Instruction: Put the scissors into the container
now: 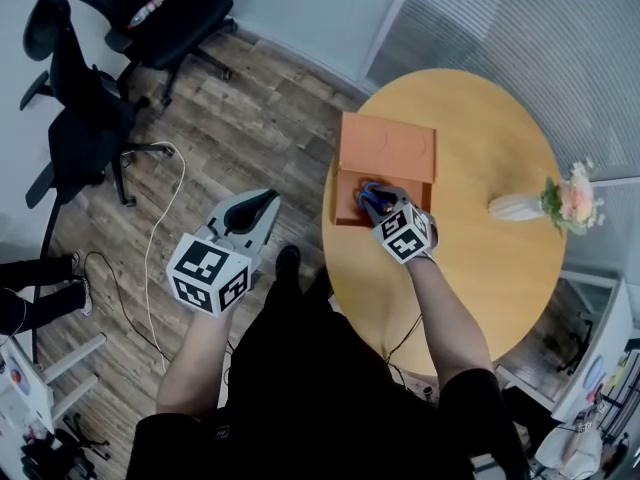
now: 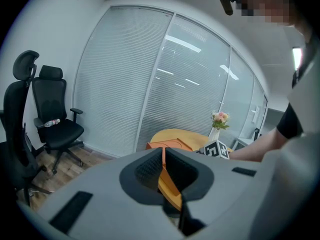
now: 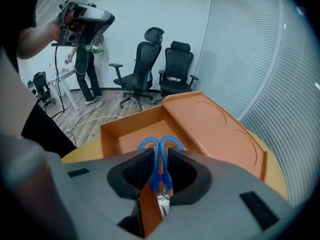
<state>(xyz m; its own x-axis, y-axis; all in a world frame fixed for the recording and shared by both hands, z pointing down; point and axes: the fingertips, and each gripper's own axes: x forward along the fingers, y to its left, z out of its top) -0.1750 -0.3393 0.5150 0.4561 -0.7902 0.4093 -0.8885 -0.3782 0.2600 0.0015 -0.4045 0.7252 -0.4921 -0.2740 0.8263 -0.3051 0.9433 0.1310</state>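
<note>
The right gripper's (image 1: pixel 372 199) jaws clamp the blue-handled scissors (image 3: pixel 161 171) just above the open orange container (image 3: pixel 116 136) by the bench's (image 1: pixel 480 268) left edge. Only the release remains. The left gripper (image 1: pixel 254 209) hangs off the bench, jaws together and empty.

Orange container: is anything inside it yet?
The container shows bare floor where visible. The scissors, blue handles forward, are over it, clamped in the right gripper, which hides the floor's near part.

Readable text: none. Cubes of left gripper (image 1: pixel 256 208) and right gripper (image 1: pixel 372 200) bear square marker patterns only; bottle (image 1: pixel 146 9) label apparently too small.
</note>
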